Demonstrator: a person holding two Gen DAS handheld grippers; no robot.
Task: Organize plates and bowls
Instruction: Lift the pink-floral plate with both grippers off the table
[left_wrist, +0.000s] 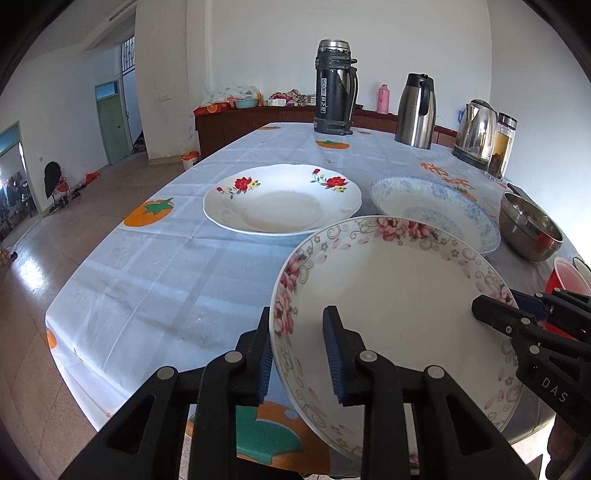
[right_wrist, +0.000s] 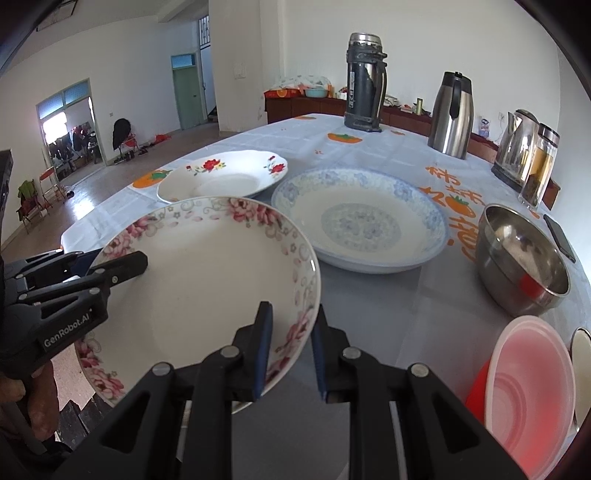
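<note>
A pink-flowered plate (left_wrist: 399, 302) is held above the table by both grippers. My left gripper (left_wrist: 299, 354) is shut on its left rim. My right gripper (right_wrist: 290, 350) is shut on its right rim; the plate also shows in the right wrist view (right_wrist: 207, 280). Behind it on the table lie a red-flowered plate (left_wrist: 282, 199) (right_wrist: 225, 177) and a blue-patterned plate (left_wrist: 436, 210) (right_wrist: 360, 218). A steel bowl (left_wrist: 530, 227) (right_wrist: 521, 254) sits to the right.
A red plastic bowl (right_wrist: 524, 398) (left_wrist: 565, 277) and a white dish rim (right_wrist: 581, 354) sit at the right edge. A black thermos (left_wrist: 334, 88), a steel jug (left_wrist: 415, 110), a kettle (left_wrist: 474, 129), a tea bottle (left_wrist: 500, 146) and a phone (right_wrist: 559, 232) stand farther back. The table's edge (left_wrist: 110, 280) falls off to the left.
</note>
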